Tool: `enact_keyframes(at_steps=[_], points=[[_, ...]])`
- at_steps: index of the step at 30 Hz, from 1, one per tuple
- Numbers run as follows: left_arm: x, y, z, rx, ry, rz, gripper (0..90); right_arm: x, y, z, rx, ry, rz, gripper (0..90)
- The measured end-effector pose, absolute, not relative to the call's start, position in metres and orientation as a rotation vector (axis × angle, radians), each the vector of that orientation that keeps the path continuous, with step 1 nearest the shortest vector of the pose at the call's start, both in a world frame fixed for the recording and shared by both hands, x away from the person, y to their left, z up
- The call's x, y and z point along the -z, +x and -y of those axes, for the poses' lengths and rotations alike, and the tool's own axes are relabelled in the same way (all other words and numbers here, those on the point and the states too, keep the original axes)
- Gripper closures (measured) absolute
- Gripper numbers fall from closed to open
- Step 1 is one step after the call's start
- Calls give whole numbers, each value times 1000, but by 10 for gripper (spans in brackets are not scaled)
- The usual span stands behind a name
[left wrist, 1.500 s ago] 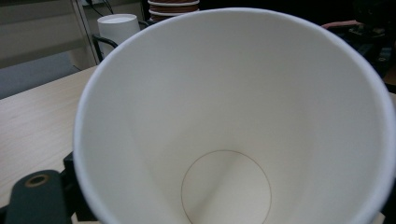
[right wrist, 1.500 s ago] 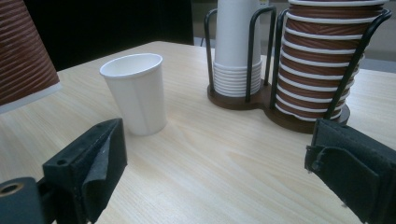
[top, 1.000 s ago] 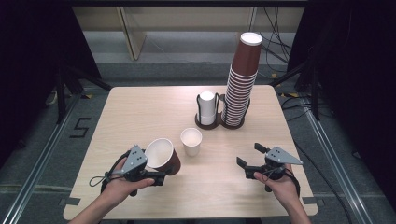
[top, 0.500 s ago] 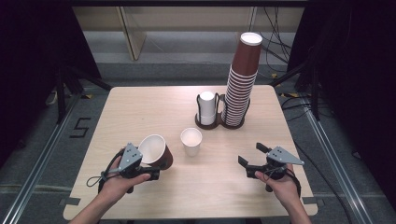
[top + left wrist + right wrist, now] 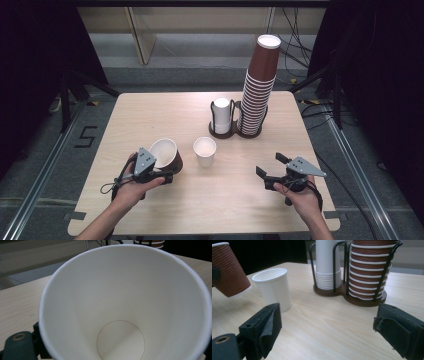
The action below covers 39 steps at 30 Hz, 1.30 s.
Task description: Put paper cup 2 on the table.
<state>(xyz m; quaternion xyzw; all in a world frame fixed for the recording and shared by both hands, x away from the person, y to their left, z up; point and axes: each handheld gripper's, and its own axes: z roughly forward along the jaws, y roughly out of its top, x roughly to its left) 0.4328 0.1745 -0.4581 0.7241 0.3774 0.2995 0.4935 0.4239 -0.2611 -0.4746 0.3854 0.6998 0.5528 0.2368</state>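
Your left gripper (image 5: 159,170), at the lower left of the high view, is clamped on the brown cup (image 5: 166,155), which tilts with its white mouth toward the upper left, lifted off the table (image 5: 150,115). The small white cup (image 5: 205,151) stands just right of it. Your right gripper (image 5: 272,167), lower right, rests low with jaws wide apart and empty.

**Open front, blocked back**

The table (image 5: 150,115) lies bare from 9 to 11 o'clock and along the near edge. A white cup (image 5: 205,151) stands at centre; the rack (image 5: 235,131) with its tall stack (image 5: 259,85) blocks 1 o'clock.
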Motion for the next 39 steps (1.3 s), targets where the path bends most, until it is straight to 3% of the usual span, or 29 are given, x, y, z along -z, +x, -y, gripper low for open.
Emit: enact_keyframes(at_steps=[20, 39], points=[[476, 466, -170, -738, 1747, -1038, 123, 476, 425, 262, -1526, 1076, -1921, 79], [485, 481, -152, -756, 1782, -1012, 122, 476, 424, 261, -1512, 1086, -1933, 80]])
